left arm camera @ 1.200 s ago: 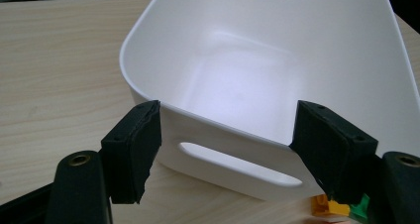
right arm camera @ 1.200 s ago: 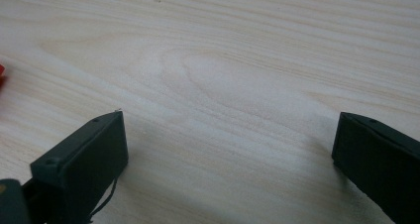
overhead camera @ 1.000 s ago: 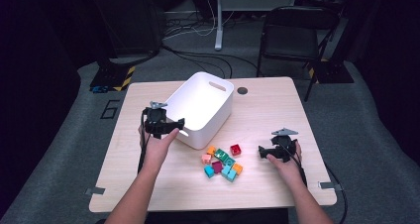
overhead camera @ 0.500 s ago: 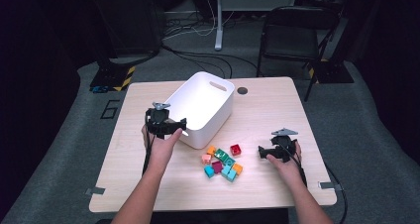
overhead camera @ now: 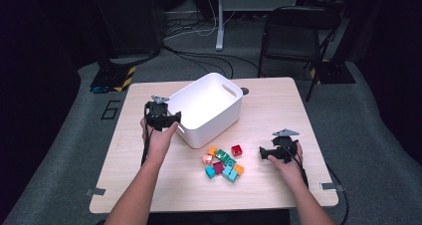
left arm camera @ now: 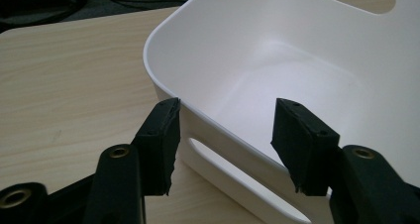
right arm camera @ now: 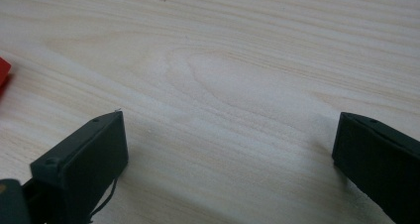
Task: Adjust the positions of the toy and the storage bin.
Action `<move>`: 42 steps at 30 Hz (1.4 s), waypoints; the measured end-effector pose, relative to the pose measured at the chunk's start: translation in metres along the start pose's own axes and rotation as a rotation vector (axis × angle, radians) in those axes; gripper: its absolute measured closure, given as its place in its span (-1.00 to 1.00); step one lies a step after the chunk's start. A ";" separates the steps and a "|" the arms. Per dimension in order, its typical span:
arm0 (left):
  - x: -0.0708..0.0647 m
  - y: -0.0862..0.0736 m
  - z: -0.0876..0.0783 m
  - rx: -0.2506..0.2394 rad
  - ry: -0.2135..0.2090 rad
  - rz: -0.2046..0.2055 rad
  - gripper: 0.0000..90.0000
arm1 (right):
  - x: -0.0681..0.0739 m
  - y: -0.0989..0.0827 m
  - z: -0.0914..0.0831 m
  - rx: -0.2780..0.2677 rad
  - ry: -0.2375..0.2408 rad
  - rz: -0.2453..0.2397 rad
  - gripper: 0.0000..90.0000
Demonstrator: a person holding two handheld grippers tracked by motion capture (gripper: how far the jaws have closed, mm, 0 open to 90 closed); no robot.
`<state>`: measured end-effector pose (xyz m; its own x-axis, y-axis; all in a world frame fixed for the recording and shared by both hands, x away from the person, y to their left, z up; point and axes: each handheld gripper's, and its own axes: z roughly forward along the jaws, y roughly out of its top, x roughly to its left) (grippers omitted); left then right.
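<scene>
**Left gripper straddles the bin's rim while the right waits over bare wood**

From the high view, a white bin point(overhead camera: 208, 108) stands near the middle of the wooden counter point(overhead camera: 268, 105), turned at an angle. The left gripper point(overhead camera: 175, 119) is at the bin's near-left wall, held in the person's left hand point(overhead camera: 158, 135). In front of the bin lies a loose cluster of small coloured blocks point(overhead camera: 223, 163), red, orange, green, teal and pink, close together. The right gripper point(overhead camera: 262, 153) is low over the counter to the right of the cluster, pointing toward it, apart from the blocks.

In the left gripper view, the bin's rim point(left arm camera: 208, 117) runs between the two black jaws, one outside the wall above the handle slot, the other over the inside. The jaws have just been closing, yet the pads do not yet press on the wall; the grip is not made. The bin's inside shows bare white.

In the right gripper view, the jaws stand wide apart with plain wood between them, released. The edge of a red block point(right arm camera: 3, 71) sits at the left margin.
</scene>
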<state>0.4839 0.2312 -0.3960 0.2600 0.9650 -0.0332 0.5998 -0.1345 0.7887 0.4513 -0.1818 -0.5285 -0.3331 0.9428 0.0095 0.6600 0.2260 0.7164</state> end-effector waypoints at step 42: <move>0.001 -0.005 0.016 0.051 -0.090 0.016 0.47 | 0.002 0.000 0.000 -0.001 0.012 -0.007 -1.00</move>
<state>0.4934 0.2296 -0.4099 0.3355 0.9389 -0.0773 0.6322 -0.1636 0.7573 0.4503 -0.1804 -0.5286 -0.3459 0.9382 0.0127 0.6566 0.2323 0.7175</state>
